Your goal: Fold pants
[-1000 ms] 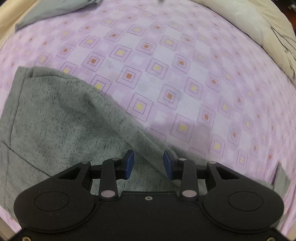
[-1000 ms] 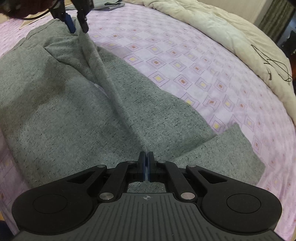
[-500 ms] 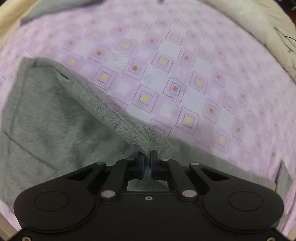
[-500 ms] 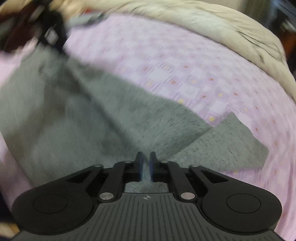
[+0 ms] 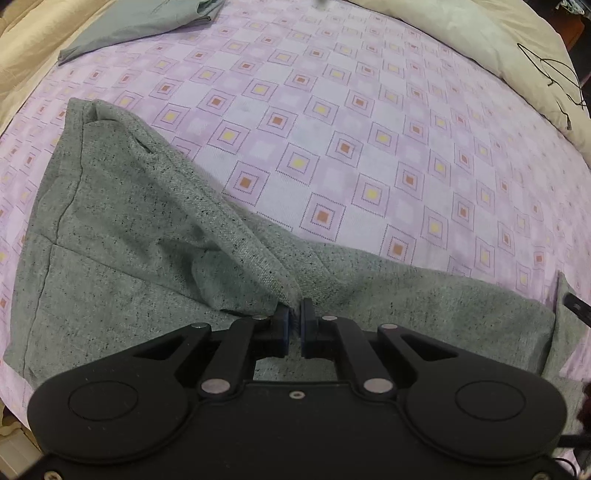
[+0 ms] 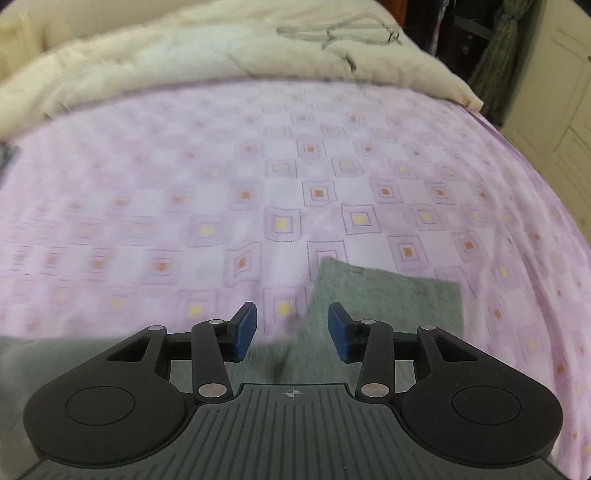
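Grey speckled pants (image 5: 122, 229) lie on a pink patterned bed sheet (image 5: 332, 129). My left gripper (image 5: 294, 318) is shut on a raised fold of the pants' edge, and the cloth runs up to the pads in a taut ridge. In the right wrist view my right gripper (image 6: 292, 325) hangs just above the sheet with its jaws opening and nothing pressed between the blue pads (image 6: 338, 325). A pant leg end (image 6: 391, 299) lies flat just beyond and to the right of them.
A cream duvet (image 6: 184, 62) is bunched along the far side of the bed, with a thin cable (image 5: 550, 74) on it. A folded grey-green cloth (image 5: 140, 22) lies at the far left. Cabinet doors (image 6: 554, 92) stand past the bed's right edge.
My left gripper closed on the pants' edge and lifted it into a ridge. My right gripper let go of the cloth, opened, rolled and swung toward the leg end.
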